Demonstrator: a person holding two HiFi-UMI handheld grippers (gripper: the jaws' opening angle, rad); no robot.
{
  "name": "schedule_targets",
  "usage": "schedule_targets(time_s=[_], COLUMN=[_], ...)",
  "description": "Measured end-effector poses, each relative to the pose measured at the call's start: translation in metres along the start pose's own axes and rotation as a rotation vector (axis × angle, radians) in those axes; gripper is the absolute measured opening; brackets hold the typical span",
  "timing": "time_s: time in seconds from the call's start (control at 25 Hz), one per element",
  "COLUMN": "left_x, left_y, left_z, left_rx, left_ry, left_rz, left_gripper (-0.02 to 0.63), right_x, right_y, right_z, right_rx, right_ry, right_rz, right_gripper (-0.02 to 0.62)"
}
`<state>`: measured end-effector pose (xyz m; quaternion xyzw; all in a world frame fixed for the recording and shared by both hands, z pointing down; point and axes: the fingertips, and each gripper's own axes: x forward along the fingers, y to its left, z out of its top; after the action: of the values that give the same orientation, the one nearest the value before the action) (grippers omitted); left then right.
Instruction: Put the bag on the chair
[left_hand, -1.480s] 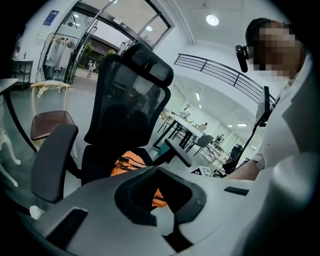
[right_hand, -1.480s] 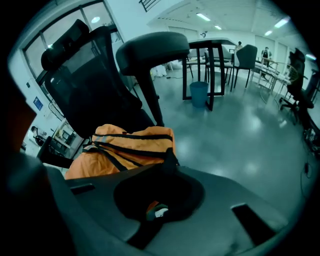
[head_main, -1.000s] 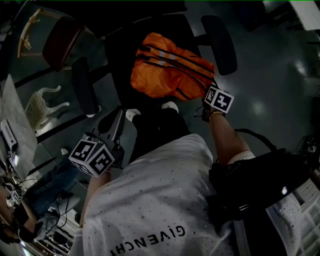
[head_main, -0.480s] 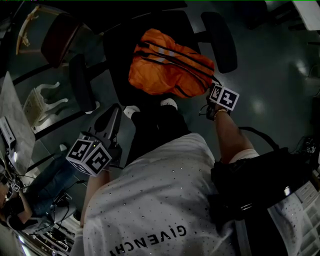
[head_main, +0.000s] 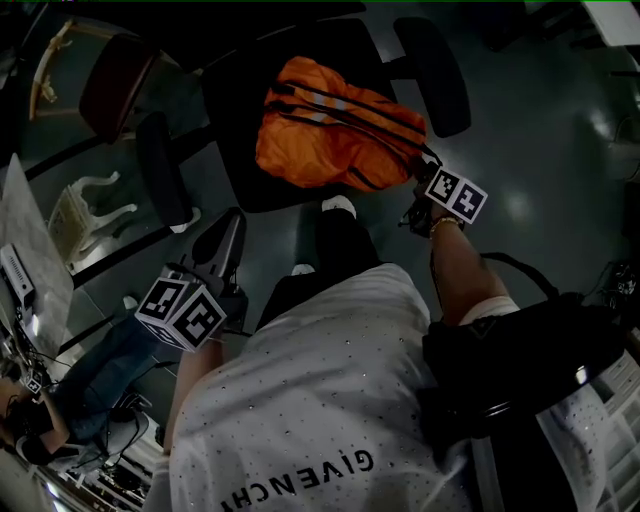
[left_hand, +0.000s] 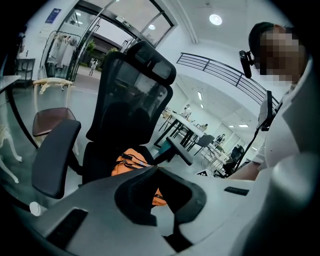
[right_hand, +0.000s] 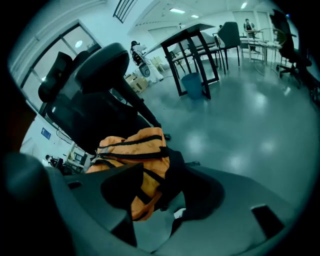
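Now bag (head_main: 340, 135) on chair (head_main: 235, 150), long axis running left from my right tongs (head_main: 424, 190), just opening around its end; left tongs (head_main: 225, 235) agape, empty, farther.

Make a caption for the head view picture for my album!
Orange bag lies on the black chair; the right claw has just been opening its jaws, the bag's edge between them.
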<state>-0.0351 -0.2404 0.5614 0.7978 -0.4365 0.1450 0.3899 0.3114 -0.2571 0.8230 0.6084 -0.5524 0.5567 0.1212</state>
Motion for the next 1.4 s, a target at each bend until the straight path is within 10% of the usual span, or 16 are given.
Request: schedule_targets(time_s=[0.28,0.72,0.92,1.4], left_x=[-0.029,-0.117,-0.165,-0.29], left_y=[0.008,0.017,0.014,-0.043], left_z=[-0.006,-0.031,-0.018,0.013], left_rx=[0.008,0.016,0.053,0.142], left_ry=[-0.041,-0.143,-0.268,-0.58], left_rz=[-0.013,-0.031,-0.06,-0.288], left_gripper=[-0.005,-0.005,-0.005,-0.005], right_x=[-0.027,-0.114,-0.174,-0.423], right_y=[0.005,0.016,0.086,0.262], right_z=[0.018,-0.006,0.005,-0.036], right_rx=[0.155,0.106,0.003,-0.073], right_ry=[-0.175,-0.434,-0.603,-0.955], right_rz=[0.007,-0.02,0.121,0.692], right_gripper=[0.319,0.38,0.379,0.132])
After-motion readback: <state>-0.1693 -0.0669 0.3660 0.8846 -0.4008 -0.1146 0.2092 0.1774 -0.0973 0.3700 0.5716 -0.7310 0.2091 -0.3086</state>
